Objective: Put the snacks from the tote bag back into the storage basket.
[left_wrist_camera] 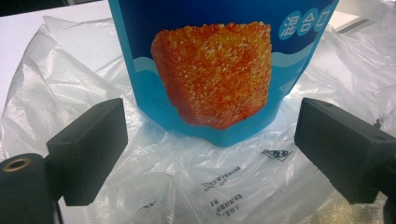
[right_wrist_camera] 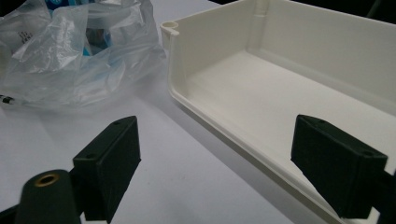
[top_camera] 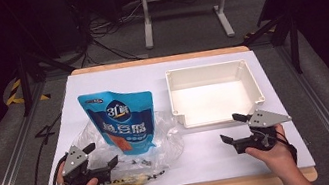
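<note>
- I have the left claw (top_camera: pixel 98 156) on the near left of the tabletop (top_camera: pixel 212 150), its jaws spread wide with nothing pressed between them.
- Through the left gripper view I look straight at the blue pouch (left_wrist_camera: pixel 219 65), which stands upright just beyond the jaws; its front carries a picture of an orange crumbed piece and white characters in round badges.
- In the high view I see the blue pouch (top_camera: pixel 120 121) left of the middle of the tabletop, rising out of a crumpled clear plastic bag (top_camera: pixel 165 140).
- The clear plastic bag (left_wrist_camera: pixel 187 182) spreads under and around the base of the pouch and reaches in between my left jaws; some small dark print shows on it. I cannot tell whether the jaws touch the film.
- My right claw (top_camera: pixel 233 128) sits on the near right, jaws also wide and holding nothing.
- The white tray (top_camera: pixel 251 78) lies on the far right of the tabletop, just beyond the right claw, and it looks bare inside.
- In the right gripper view the near wall of the white tray (right_wrist_camera: pixel 224 126) runs across between the jaws, and the clear plastic bag (right_wrist_camera: pixel 70 56) lies off to the left, apart from the tray.
- The two claws are well apart, one at each near corner.
</note>
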`<state>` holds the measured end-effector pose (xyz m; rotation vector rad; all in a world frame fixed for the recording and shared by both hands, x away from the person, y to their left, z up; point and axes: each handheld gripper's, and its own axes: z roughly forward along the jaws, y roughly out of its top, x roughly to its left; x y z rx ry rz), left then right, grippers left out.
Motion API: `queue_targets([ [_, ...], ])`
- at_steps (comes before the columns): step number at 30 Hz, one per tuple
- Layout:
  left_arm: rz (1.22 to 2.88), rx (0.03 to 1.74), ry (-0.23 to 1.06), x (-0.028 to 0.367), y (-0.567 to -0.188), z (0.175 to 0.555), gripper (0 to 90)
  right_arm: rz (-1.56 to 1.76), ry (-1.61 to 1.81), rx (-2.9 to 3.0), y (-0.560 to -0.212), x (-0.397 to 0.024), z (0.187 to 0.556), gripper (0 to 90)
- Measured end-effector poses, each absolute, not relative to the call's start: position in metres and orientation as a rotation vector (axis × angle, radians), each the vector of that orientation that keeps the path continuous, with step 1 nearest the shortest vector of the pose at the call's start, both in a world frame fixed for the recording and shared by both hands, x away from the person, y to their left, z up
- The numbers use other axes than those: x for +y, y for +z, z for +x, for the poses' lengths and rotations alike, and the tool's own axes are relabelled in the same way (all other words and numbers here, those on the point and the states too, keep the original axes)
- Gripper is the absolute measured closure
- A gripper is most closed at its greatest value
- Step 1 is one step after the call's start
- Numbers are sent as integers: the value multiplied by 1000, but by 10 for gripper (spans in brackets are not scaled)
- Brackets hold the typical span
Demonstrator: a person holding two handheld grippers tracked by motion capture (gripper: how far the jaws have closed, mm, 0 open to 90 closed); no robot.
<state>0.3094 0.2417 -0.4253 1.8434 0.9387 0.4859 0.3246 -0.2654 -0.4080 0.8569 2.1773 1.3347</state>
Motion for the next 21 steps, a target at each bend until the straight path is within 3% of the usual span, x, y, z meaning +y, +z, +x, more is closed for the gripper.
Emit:
queue_targets([
  [21, 1839, 916, 497, 241, -424, 307, 102, 753, 1407, 2179, -368, -238, 341, 151],
])
